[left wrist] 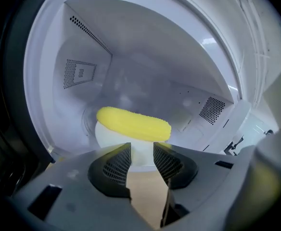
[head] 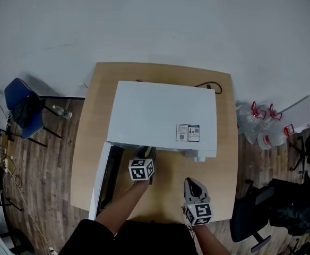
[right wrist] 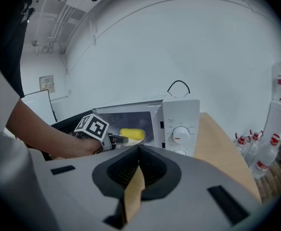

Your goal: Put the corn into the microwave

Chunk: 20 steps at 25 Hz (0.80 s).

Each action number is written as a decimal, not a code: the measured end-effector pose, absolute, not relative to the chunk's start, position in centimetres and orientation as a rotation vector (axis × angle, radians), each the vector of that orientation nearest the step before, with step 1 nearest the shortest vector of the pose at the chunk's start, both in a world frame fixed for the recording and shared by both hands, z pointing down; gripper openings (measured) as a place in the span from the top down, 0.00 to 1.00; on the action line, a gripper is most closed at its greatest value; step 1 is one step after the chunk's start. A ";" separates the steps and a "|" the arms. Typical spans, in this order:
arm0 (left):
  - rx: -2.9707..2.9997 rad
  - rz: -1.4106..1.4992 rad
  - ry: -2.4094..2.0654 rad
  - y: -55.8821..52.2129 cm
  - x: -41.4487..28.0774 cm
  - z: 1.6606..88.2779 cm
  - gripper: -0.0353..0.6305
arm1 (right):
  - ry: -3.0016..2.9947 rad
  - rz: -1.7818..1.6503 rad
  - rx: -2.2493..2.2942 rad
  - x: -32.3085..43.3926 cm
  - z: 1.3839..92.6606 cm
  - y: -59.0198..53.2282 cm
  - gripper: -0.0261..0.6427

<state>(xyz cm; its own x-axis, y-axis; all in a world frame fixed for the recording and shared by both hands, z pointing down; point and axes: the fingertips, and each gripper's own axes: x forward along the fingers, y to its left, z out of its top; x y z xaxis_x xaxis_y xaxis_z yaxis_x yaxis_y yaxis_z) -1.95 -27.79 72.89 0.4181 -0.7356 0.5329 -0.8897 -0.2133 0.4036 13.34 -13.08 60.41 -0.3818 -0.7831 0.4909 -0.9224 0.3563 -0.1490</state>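
A yellow corn cob point(left wrist: 133, 124) lies on a white dish point(left wrist: 106, 134) inside the open white microwave point(head: 160, 116). My left gripper point(left wrist: 142, 146) sits just in front of the cavity, open, with nothing between its jaws and the corn beyond its tips. The head view shows the left gripper point(head: 145, 154) at the microwave's mouth. In the right gripper view the left gripper point(right wrist: 117, 139) points at the corn point(right wrist: 132, 134). My right gripper point(head: 191, 183) hovers over the wooden table point(head: 86, 142) nearer me; its jaws point(right wrist: 139, 149) meet at the tips and hold nothing.
The microwave door point(head: 103, 180) hangs open to the left, beside my left arm. The control panel with its knob point(right wrist: 181, 134) is on the microwave's right. A black cable point(head: 208, 85) runs behind it. A blue chair point(head: 22, 110), bottles point(head: 261, 125) and a black chair point(head: 256, 212) stand around the table.
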 end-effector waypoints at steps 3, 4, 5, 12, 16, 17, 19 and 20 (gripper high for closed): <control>2.008 0.312 -1.378 -28.3 -1.8 73.1 0.75 | -2.290 0.577 1.512 13.7 60.3 -13.6 0.87; 2.005 0.316 -1.381 -28.4 -1.8 73.1 0.76 | -2.291 0.576 1.514 13.8 60.2 -13.8 0.87; 1.997 0.315 -1.384 -28.5 -1.8 73.2 0.76 | -2.292 0.575 1.515 13.8 60.2 -13.9 0.87; 1.948 0.262 -1.380 -26.2 -1.5 71.9 0.72 | -2.284 0.569 1.509 14.5 60.6 -14.3 0.87; 1.935 0.320 -1.405 -25.2 -1.5 72.9 0.70 | -2.279 0.565 1.502 14.6 60.9 -14.4 0.87; 1.922 0.333 -1.413 -25.2 -1.6 73.3 0.70 | -2.282 0.568 1.500 14.5 60.9 -14.4 0.87; 1.898 0.345 -1.425 -25.3 -1.9 73.9 0.70 | -2.289 0.571 1.494 14.2 60.8 -14.2 0.87; 1.893 0.347 -1.432 -25.4 -1.9 74.0 0.70 | -2.290 0.571 1.490 14.1 60.8 -14.1 0.87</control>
